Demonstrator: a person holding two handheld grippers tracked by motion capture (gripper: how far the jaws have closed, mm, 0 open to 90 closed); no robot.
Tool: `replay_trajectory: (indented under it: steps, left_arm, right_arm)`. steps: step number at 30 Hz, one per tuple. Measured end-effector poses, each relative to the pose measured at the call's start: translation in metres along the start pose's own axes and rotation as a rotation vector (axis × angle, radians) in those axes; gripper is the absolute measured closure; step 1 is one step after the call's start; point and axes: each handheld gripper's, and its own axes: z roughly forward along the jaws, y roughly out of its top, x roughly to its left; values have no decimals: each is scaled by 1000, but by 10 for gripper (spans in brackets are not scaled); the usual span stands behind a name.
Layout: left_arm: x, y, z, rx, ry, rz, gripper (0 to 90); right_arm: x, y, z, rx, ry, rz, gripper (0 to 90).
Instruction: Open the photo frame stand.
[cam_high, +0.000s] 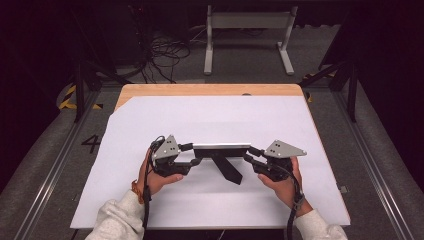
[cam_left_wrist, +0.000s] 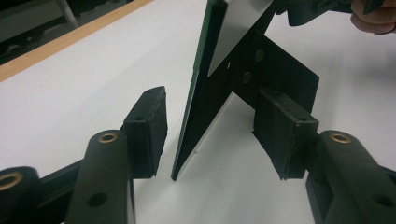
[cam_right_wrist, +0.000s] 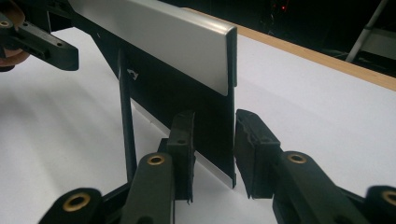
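a thin black upright panel with a silver top strip and a black fold-out prop leg (cam_high: 222, 152) stands on edge on the white sheet covering the wooden table (cam_high: 210, 117), in the near half of the sheet, roughly centred. the left gripper (cam_high: 192, 155) sits at the panel's left end; in the left gripper view its jaws are spread wide, one on each side of the panel edge (cam_left_wrist: 189, 121), neither pad touching it. the right gripper (cam_high: 250, 154) is at the panel's right end, its jaws nearly together around that edge (cam_right_wrist: 227, 107); whether the pads actually press it i cannot tell. the prop leg angles from the panel toward the person.
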Motion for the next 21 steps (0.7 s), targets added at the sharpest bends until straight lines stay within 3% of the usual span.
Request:
replay_trajectory:
  steps: [9,21]
  left_arm:
    - [-1,2,1,3,-16,2,515]
    - [-2,3,0,-12,-23,-5,535]
  right_arm:
    - [-1,-1,0,-13,-13,3,768]
    - [-2,-2,2,-2,-18,3,783]
